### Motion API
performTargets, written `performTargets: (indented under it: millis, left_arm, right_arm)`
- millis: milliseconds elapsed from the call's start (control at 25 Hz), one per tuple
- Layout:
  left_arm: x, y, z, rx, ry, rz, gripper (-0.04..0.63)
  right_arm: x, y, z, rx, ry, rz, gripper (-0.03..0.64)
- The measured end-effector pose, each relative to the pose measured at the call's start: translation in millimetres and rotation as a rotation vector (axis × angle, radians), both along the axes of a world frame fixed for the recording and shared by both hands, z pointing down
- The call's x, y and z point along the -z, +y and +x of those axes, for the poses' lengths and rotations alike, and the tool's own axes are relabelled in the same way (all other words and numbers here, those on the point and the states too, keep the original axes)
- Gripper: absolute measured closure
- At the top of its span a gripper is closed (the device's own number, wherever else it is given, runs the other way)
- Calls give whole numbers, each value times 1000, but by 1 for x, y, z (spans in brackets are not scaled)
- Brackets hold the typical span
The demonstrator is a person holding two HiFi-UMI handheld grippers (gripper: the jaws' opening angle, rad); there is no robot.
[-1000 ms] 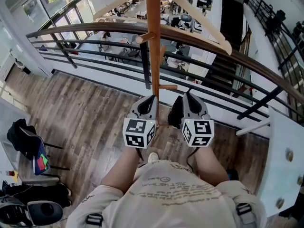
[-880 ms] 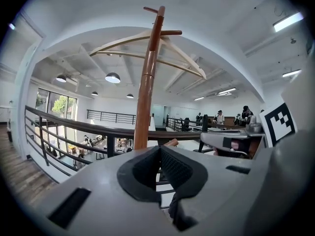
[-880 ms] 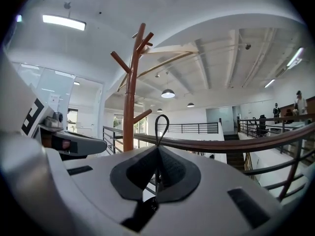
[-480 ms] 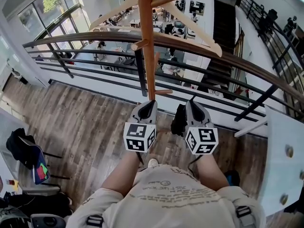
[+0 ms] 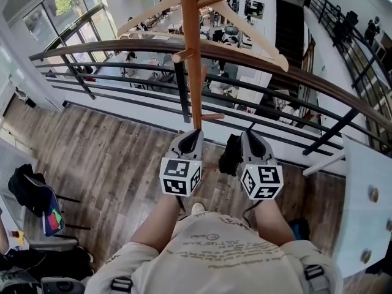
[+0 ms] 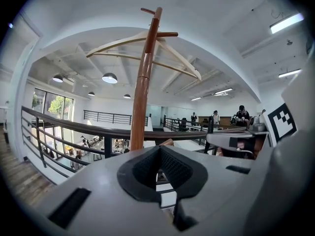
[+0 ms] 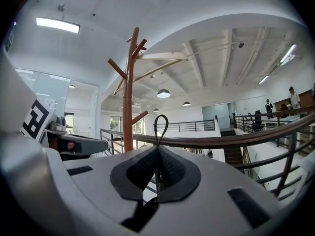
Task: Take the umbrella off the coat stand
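Note:
The wooden coat stand [image 5: 193,54] rises just ahead of me, with a wooden hanger [image 5: 245,29] on its top pegs. The black folded umbrella [image 5: 229,155] hangs clear of the stand, beside and under my right gripper [image 5: 248,132]. In the right gripper view the jaws [image 7: 158,149] are shut on its thin black strap loop [image 7: 160,127], and the dark umbrella body [image 7: 142,213] shows below. My left gripper [image 5: 195,131] sits close to the pole's foot. Its jaws [image 6: 160,149] are shut with nothing between them, and the pole [image 6: 140,92] stands straight ahead.
A curved dark railing [image 5: 294,78] runs behind the stand, with a lower floor and people beyond it. A white table [image 5: 361,201] is at my right. A chair with a black bag [image 5: 33,195] stands at the left on the wooden floor.
Both grippers have drifted slightly down and back toward my body. The umbrella stays hanging from the right gripper, off the stand.

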State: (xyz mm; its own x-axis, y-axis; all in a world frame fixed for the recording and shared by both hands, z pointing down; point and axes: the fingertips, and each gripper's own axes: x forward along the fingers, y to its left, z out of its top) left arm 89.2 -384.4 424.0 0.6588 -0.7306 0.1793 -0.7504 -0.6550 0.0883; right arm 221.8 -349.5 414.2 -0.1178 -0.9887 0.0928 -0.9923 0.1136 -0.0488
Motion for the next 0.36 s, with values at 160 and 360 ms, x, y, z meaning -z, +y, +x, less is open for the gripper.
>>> performTargets:
  millis: [160,360]
  left_arm:
    - [-3,-1,1,6,-8,0,591]
    - [5,-8,-12,17,-5,5,591]
  right_arm:
    - [-2,-2,0,7,-5,9,612]
    - [0,-11,-12,20,-3,-1,612]
